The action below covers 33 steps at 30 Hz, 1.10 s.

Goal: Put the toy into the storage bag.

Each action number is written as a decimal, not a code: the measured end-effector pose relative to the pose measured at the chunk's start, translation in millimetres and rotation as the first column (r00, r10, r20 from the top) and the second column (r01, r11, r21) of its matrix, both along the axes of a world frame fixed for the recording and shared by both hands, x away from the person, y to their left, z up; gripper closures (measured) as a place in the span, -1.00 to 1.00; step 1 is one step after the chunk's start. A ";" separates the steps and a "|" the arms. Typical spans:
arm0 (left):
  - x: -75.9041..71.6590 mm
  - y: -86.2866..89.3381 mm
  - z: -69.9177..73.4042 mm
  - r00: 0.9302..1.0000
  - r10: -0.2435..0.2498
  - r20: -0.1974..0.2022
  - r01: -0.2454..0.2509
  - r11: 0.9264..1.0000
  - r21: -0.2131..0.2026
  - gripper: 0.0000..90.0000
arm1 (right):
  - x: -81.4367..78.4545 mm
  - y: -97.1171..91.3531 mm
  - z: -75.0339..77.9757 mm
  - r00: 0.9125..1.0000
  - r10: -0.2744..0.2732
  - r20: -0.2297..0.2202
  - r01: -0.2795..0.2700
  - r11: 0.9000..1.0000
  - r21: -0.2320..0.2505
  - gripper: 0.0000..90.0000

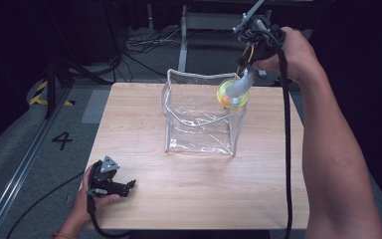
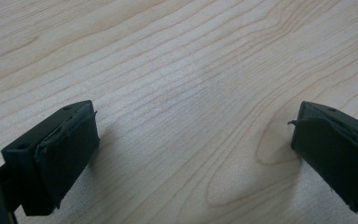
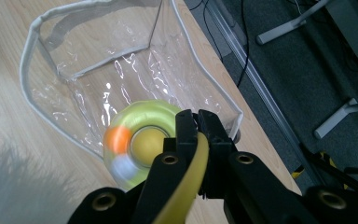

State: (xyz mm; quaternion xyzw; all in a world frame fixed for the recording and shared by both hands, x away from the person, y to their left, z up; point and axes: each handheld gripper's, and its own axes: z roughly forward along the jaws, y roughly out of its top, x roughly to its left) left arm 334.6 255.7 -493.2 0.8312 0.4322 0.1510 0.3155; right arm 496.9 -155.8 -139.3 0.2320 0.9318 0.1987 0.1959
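1. The yellow ring toy (image 1: 233,92), with an orange spot and a pale spot on it, hangs over the right rim of the clear bag (image 1: 199,117).
2. Well left of the bag, near the table's (image 1: 149,129) front edge, the left gripper (image 1: 129,185) rests with jaws released.
3. The bag stands upright, mouth open.
4. Above the bag's right rim, the right gripper (image 3: 196,122) has its jaws clenched on the toy.

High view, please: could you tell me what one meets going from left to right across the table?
Left gripper resting near the table's front-left corner → clear plastic bag standing open at mid-table → yellow ring toy held at the bag's right rim → right gripper raised in the right hand.
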 end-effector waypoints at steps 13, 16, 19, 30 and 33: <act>0.1 -0.1 -0.1 1.000 0.000 0.001 0.000 1.000 -0.001 -0.98 | 17.3 20.6 -33.6 0.998 0.027 -0.061 -0.029 0.999 -0.021 0.97; 0.0 -0.2 -0.2 1.000 0.001 0.001 -0.001 1.000 -0.003 -0.98 | 19.6 24.8 -43.8 0.996 0.031 -0.080 -0.033 0.999 -0.035 0.97; 0.1 -0.1 -0.1 1.000 0.000 0.001 0.000 1.000 -0.001 -0.98 | 21.1 26.4 -53.4 0.995 0.035 -0.097 -0.039 0.998 -0.040 0.97; 0.0 -0.2 -0.2 1.000 0.000 0.001 0.000 1.000 -0.002 -0.98 | 21.1 20.4 -90.4 0.986 0.040 -0.159 -0.049 0.997 -0.058 0.96; 0.0 -0.2 -0.2 1.000 0.000 0.001 0.000 1.000 -0.002 -0.98 | 20.4 18.5 -98.3 0.985 0.037 -0.166 -0.049 0.997 -0.066 0.96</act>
